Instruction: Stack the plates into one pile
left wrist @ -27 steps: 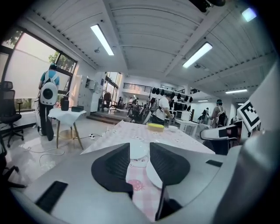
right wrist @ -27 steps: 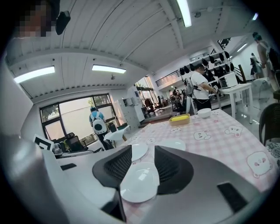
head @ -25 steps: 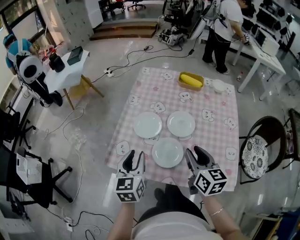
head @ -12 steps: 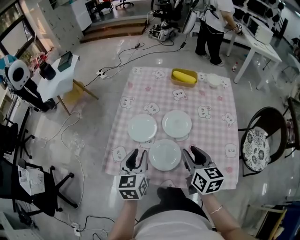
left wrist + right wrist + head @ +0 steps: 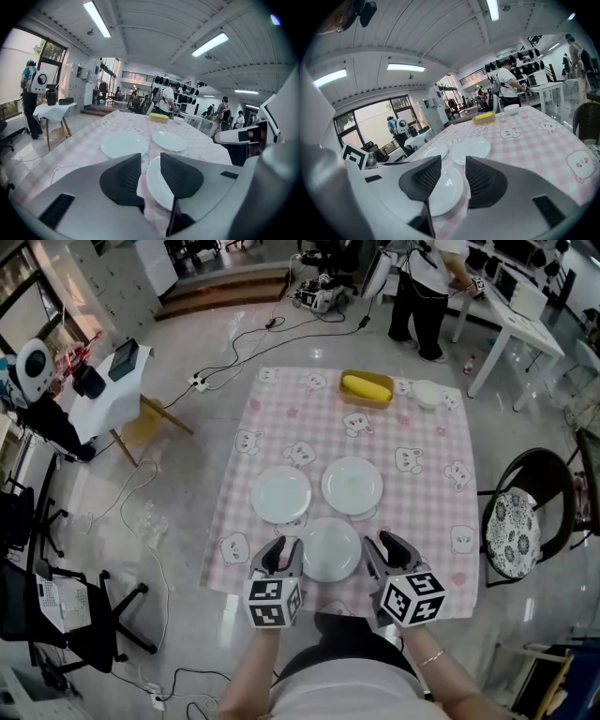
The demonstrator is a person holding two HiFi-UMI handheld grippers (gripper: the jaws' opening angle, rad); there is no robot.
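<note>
Three white plates lie on a pink checked tablecloth (image 5: pixel 431 465). One plate (image 5: pixel 281 494) is at the left, one plate (image 5: pixel 352 486) at the right, and the nearest plate (image 5: pixel 330 549) sits by the front edge. My left gripper (image 5: pixel 279 552) is open at the near plate's left rim. My right gripper (image 5: pixel 386 547) is open just off its right rim. In the left gripper view the near plate (image 5: pixel 157 187) shows through the gap of the left gripper (image 5: pixel 150 161). In the right gripper view the same plate (image 5: pixel 443 190) lies below the open right gripper (image 5: pixel 453 164). Neither holds anything.
A yellow tray (image 5: pixel 367 388) and a small white bowl (image 5: pixel 427 393) stand at the table's far end. A black chair with a patterned cushion (image 5: pixel 511 535) is close at the right. Cables, a small white table (image 5: pixel 112 381) and office chairs are on the floor to the left.
Both grippers have come down and forward toward the near plate. The left one moved more and now sits at the plate's left rim. The plates have not moved.
</note>
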